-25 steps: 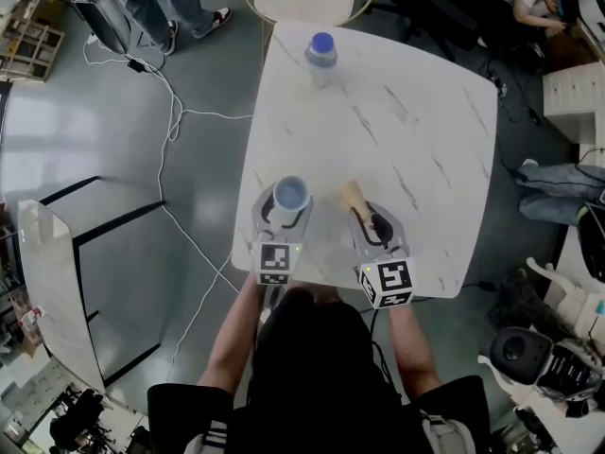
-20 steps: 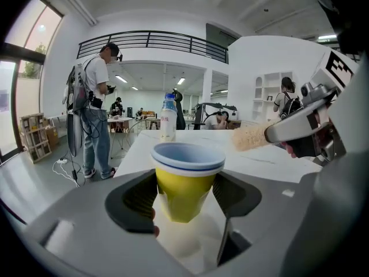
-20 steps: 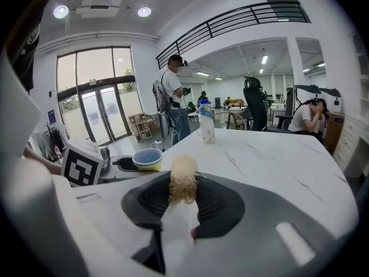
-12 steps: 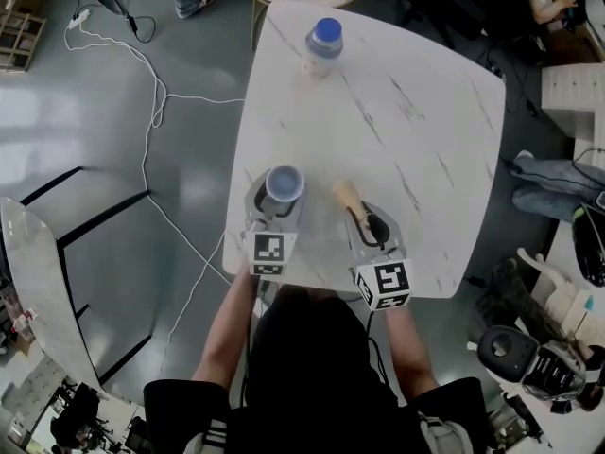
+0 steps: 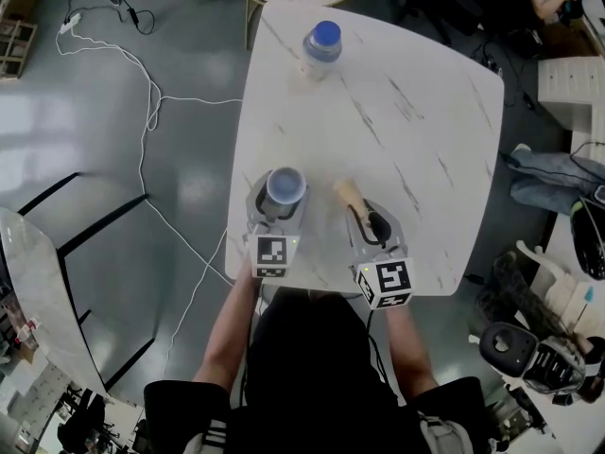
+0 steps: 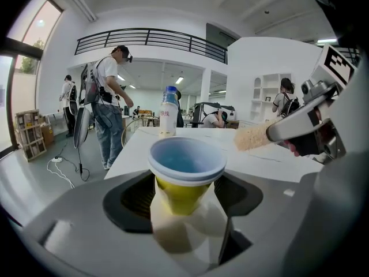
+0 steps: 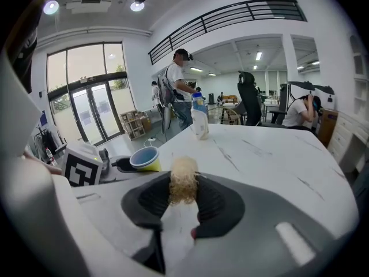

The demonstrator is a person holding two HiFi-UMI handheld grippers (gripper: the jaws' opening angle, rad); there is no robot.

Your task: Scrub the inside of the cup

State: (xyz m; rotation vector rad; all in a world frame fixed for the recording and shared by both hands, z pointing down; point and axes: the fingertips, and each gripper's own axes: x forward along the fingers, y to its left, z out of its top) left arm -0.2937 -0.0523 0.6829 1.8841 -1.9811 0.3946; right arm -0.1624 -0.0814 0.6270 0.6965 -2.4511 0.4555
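My L gripper grips round yellow cup w/ blue inside; R gripper clamps tan bristly brush, head near cup.

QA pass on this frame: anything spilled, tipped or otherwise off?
Nothing stands out. The cup sits upright in the left hand-held gripper, the brush is clamped in the right hand-held gripper, the bottle stands upright at the table's far side, and no spill shows.
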